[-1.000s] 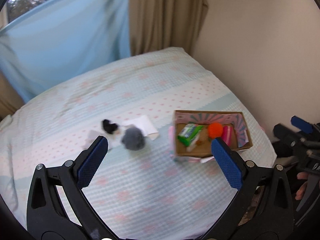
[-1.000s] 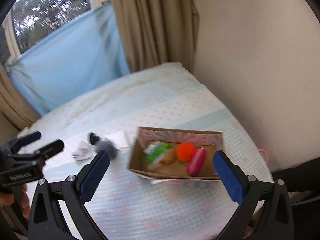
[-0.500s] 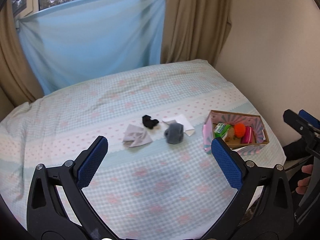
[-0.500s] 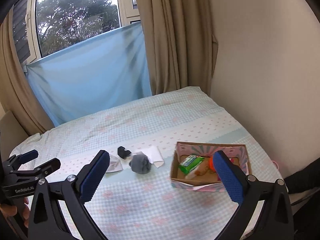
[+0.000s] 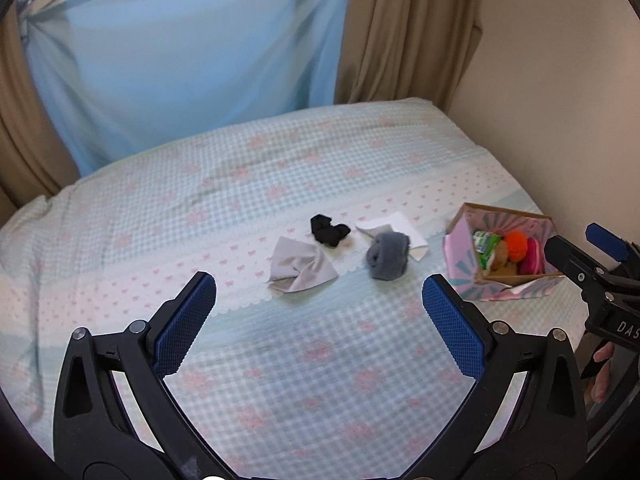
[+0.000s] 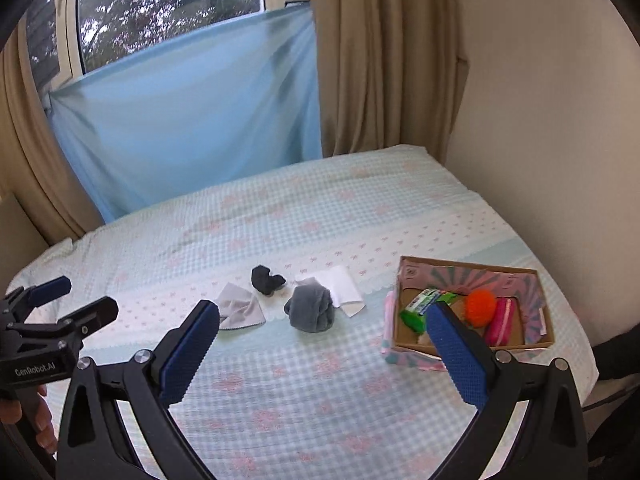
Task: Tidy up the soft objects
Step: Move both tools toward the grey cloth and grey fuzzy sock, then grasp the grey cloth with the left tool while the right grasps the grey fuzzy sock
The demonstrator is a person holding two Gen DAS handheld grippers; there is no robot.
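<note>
Grey sock ball (image 5: 387, 255) sits mid-bed, w/ black sock (image 5: 329, 230), grey cloth (image 5: 301, 265) & white cloth (image 5: 394, 228) close by. Box (image 6: 524, 343) w/ orange ball (image 6: 481, 307) to the right. Left gripper (image 5: 319, 315) & right gripper (image 6: 323, 348) both spread wide, holding nothing, above bed (image 5: 200, 200).

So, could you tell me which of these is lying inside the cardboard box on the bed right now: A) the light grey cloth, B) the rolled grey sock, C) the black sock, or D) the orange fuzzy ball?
D: the orange fuzzy ball sits inside the cardboard box, while the rolled grey sock, black sock and light grey cloth lie out on the bed.
</note>
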